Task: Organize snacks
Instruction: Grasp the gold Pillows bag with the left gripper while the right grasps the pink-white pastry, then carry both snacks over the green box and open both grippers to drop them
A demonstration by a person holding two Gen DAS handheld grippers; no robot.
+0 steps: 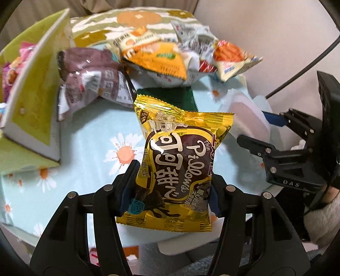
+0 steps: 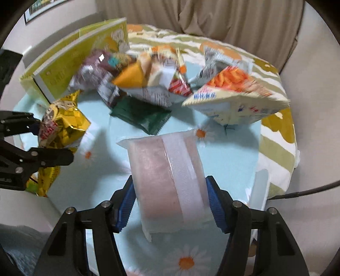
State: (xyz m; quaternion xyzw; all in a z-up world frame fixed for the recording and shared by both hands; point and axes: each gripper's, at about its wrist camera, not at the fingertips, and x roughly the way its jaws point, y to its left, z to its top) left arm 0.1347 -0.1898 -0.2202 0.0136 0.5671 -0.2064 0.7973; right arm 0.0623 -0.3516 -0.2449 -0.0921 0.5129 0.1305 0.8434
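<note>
nearest the left wrist camera, the left gripper (image 1: 173,191) is clamped on a gold snack bag (image 1: 180,167) printed with brown and white lettering, its blue-padded fingers (image 1: 125,191) pressing the bag's two sides so the bag stands upright above the daisy-print tablecloth (image 1: 95,131). nearest the right wrist camera, the right gripper (image 2: 170,201) is closed on a pale pink packet (image 2: 167,176) in translucent wrap with a white band running along it, held tilted above the same cloth. in the right view the gold bag shows at the left edge, pinched in the other tool's black fingers. just beyond the pink packet a dark green packet (image 2: 141,115) lies flat on the cloth, its far edge tucked under the pile behind it. that pile holds a purple-brown bag (image 1: 91,80), an orange and white bag (image 1: 157,61) and, to the right, a cream bag pictured with orange sticks (image 2: 235,93), all overlapping and somewhat blurred. left of the pile stands an open yellow-green box (image 1: 31,89) with white edges, and pink and purple wrappers show inside it in the left view. behind everything lies a striped green and orange cushion (image 2: 274,131), and farthest back a beige curtain (image 2: 233,19).
</note>
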